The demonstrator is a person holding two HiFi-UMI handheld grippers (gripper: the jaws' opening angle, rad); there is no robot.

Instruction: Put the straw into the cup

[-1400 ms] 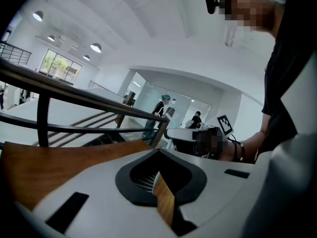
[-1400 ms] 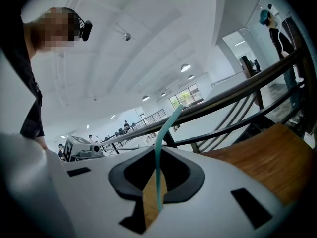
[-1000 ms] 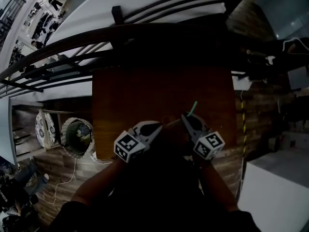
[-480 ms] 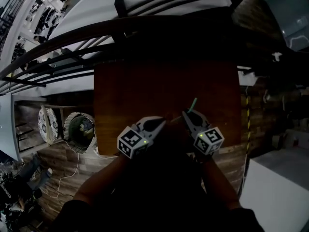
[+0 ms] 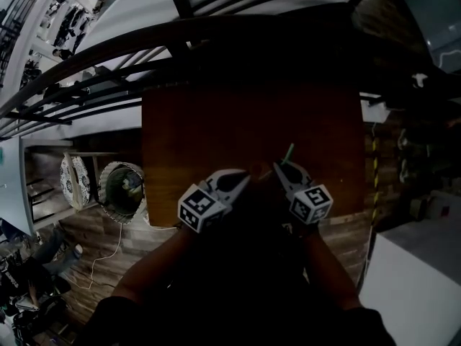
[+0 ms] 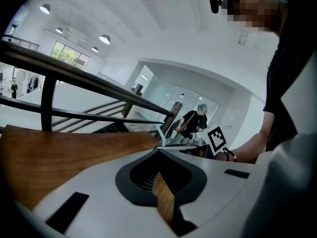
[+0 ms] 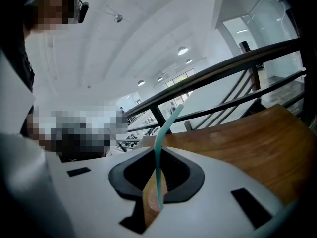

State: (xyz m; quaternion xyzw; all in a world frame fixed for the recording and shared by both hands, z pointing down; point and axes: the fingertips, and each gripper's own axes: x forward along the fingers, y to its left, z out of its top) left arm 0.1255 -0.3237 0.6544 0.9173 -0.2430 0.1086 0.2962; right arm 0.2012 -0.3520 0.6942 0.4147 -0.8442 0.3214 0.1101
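Observation:
A green straw (image 5: 288, 153) sticks up and away from my right gripper (image 5: 277, 166), which is shut on its lower end. In the right gripper view the straw (image 7: 163, 143) runs up out of the narrow slit between the jaws of the right gripper (image 7: 156, 182). My left gripper (image 5: 247, 177) sits just left of it near the front edge of the wooden table (image 5: 216, 121). Seen in its own view, the left gripper (image 6: 161, 180) has its jaws nearly together with nothing visible between them. That view also catches the straw (image 6: 161, 132) close ahead. No cup can be made out in the dark frames.
A dark railing (image 5: 180, 49) runs along the table's far side. On the plank floor to the left stand a round woven basket (image 5: 121, 189) and a cable. A pale block (image 5: 410, 280) sits low on the right.
Both grippers have sunk a little toward the table, the right one more, carrying the straw with it. The grip on the straw looks the same.

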